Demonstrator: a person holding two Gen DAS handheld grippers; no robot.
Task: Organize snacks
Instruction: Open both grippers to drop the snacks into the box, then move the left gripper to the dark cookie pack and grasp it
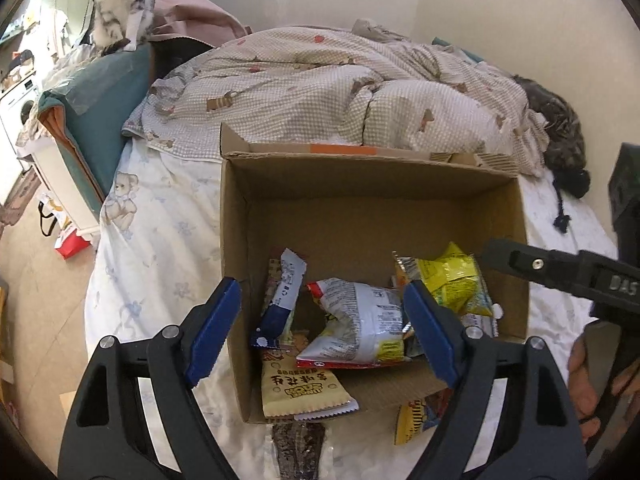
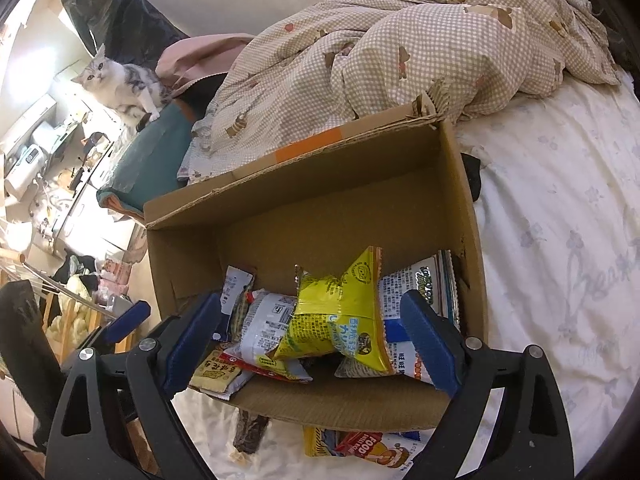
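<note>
Cardboard was the stuff of the open brown box [image 1: 360, 208] on the white bear-print bed sheet [image 1: 160, 220], and most of the snacks already lay in its near end. Going from the left: a grey-and-white cat [image 1: 120, 4] sat on the teal cushion [image 1: 100, 92] at the bed's far left corner, watching. If it jumped down it could tip the light box or scatter packets.

My left gripper [image 1: 324, 330] hung wide and empty over the box's near left corner, its left finger outside the wall. Closing there, I judged, would pinch cardboard and drag the box. Beneath it the beige peanut packet [image 1: 300, 390] hung over the near wall, likely to slide out at a nudge. The dark seaweed-like strip packet [image 1: 298, 450] and the yellow cartoon packet [image 1: 416, 420] lay on the sheet just outside the box, not yet put away.

Further right, the silver-and-red crinkled pouch [image 1: 360, 324] leaned against the yellow puffed bag [image 2: 340, 320], which stood propped and could topple. My right gripper [image 2: 316, 344] was also wide, holding nothing, straddling that bag. A hard squeeze might burst it.

At the far right a dark tabby cat [image 1: 556, 132] slept against the checked duvet [image 1: 320, 88].
</note>
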